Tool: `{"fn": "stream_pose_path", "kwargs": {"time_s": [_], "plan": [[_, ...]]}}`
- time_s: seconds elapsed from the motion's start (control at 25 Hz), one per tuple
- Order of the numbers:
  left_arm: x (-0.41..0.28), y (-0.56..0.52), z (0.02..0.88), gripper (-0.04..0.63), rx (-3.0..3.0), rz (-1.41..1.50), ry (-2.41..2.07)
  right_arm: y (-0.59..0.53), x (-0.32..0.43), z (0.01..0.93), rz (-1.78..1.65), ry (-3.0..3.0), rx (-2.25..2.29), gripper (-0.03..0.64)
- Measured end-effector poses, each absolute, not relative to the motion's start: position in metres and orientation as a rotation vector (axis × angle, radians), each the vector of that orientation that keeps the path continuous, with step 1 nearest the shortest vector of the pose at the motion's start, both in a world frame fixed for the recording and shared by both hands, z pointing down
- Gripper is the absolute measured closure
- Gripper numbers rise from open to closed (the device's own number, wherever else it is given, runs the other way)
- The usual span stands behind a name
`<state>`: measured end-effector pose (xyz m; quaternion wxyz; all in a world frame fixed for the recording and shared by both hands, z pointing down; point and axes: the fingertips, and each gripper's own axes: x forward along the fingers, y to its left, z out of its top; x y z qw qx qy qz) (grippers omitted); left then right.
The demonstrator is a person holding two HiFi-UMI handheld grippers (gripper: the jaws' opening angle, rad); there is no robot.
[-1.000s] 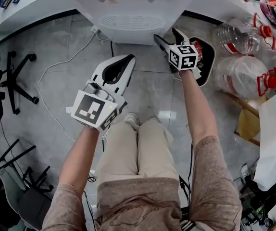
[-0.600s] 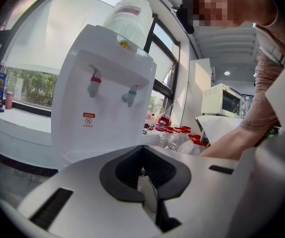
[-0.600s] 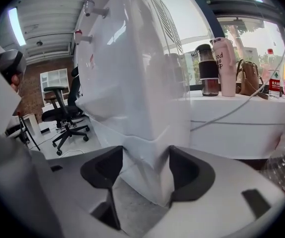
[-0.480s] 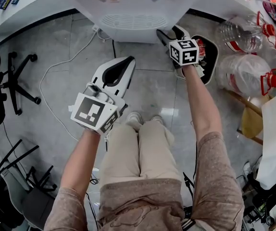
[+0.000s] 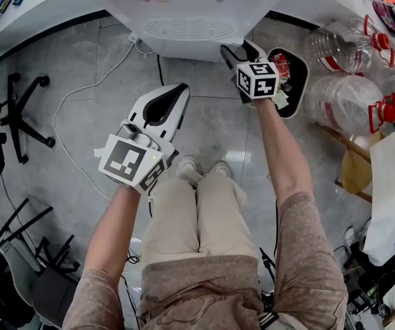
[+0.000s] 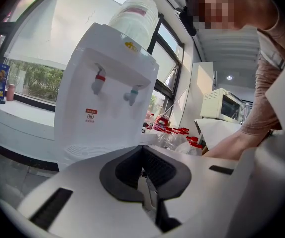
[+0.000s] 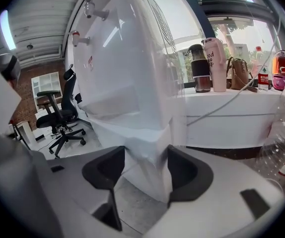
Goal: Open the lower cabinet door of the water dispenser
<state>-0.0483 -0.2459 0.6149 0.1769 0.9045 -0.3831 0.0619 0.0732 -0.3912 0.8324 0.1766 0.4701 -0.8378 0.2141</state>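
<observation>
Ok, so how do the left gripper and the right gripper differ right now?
The left gripper's jaws are together with nothing between them. The right gripper's jaws stand apart astride the lower corner of the water dispenser and have just been closing on it. The left gripper is held short of the dispenser, while the right gripper is up against it. Both are white and point toward the dispenser.

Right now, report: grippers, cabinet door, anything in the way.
Left gripper shut, empty. Right gripper jaws just closed onto dispenser's lower corner. Door not yet open. Bottles at right, clear.
</observation>
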Motion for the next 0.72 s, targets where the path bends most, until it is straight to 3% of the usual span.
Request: {"fn": "stream_pose_path", "kwargs": {"time_s": [0.72], "plan": [[-0.061, -0.214, 0.584, 0.578, 2.499, 0.210, -1.131, -0.298, 0.050, 0.834, 0.739, -2.248, 1.280, 0.396]]}}
